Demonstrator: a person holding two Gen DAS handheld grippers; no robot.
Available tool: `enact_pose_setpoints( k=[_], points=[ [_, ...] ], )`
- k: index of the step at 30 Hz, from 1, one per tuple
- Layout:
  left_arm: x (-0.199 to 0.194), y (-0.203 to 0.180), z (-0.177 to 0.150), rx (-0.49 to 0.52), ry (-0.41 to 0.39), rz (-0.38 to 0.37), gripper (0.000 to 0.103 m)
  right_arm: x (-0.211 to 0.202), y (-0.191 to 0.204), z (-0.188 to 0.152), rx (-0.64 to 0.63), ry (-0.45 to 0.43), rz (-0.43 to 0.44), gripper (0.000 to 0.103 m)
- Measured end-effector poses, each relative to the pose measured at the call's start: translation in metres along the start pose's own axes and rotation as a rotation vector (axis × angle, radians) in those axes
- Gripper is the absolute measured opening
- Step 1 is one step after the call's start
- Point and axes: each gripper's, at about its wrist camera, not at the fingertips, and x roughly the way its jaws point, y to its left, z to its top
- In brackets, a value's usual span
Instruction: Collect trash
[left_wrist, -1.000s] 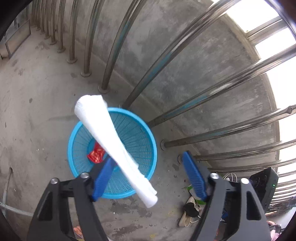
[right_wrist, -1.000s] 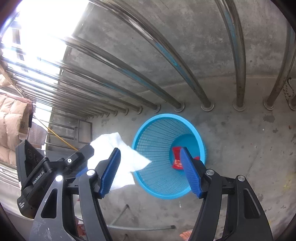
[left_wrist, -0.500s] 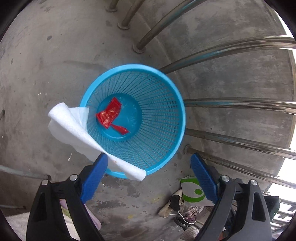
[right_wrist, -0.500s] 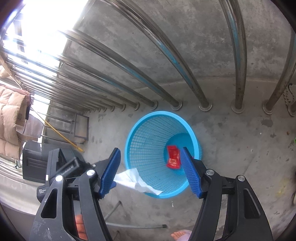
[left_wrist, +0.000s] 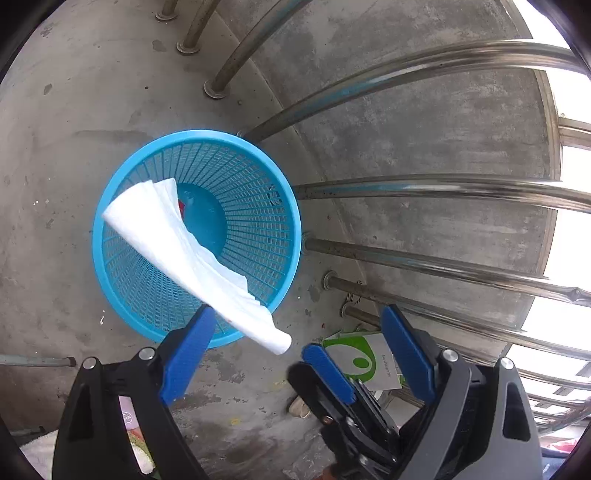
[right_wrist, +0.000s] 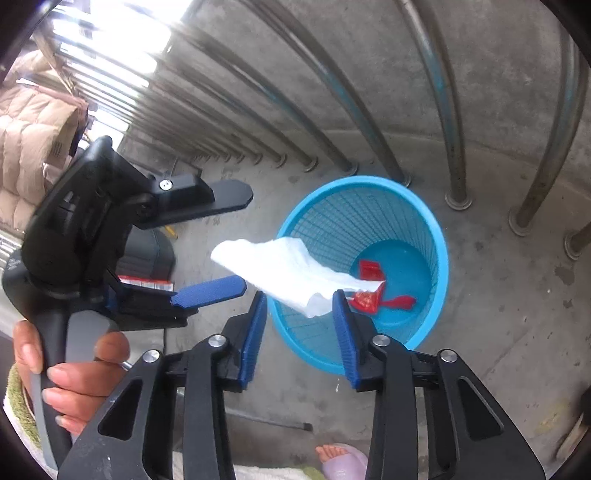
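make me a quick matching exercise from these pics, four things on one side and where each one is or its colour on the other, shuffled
Things:
1. white tissue
2. red wrapper
3. basket
4. green and white bag

Places or colours:
a. lying on the basket's bottom
b. blue, standing on the concrete floor by the railing bars
c. on the floor beside the basket, near the bars
d. in the air over the basket's rim, no pad pressing on it

Pairs: 1-d, 2-a, 3-b, 4-c

Red wrapper (left_wrist: 180, 207) mostly hidden behind white tissue (left_wrist: 184, 254)
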Motion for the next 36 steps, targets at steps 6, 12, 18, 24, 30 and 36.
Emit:
enact_pose_setpoints(
  k=[6, 12, 18, 24, 30, 36],
  points=[
    [0.000, 0.004, -0.004, 0.027, 0.042, -0.001, 0.089, 0.037, -0.009, 0.016, 0.004, 0.041, -0.079, 0.008],
    [-0.001, 0.012, -0.003, 0.006, 0.057, -0.032, 0.089, 0.039, -0.029, 0.027, 0.119, -0.002, -0.095, 0.007],
    [-0.005, 0.013, 0.000, -0.002, 0.058, -0.064, 0.089, 0.013, -0.052, 0.006, 0.359, -0.030, 0.203, 0.040],
    [-0.010, 0.010, -0.001, 0.028, 0.065, -0.077, 0.089, 0.016, -0.049, -0.005, 0.552, 0.036, 0.398, 0.058],
    [-0.016, 0.009, -0.006, 0.022, 0.064, -0.110, 0.089, 0.051, -0.045, 0.003, 0.634, 0.157, 0.375, 0.057],
    [-0.029, 0.010, -0.006, 0.021, 0.036, -0.142, 0.089, 0.042, -0.049, -0.016, 0.693, 0.155, 0.461, 0.053]
  ],
)
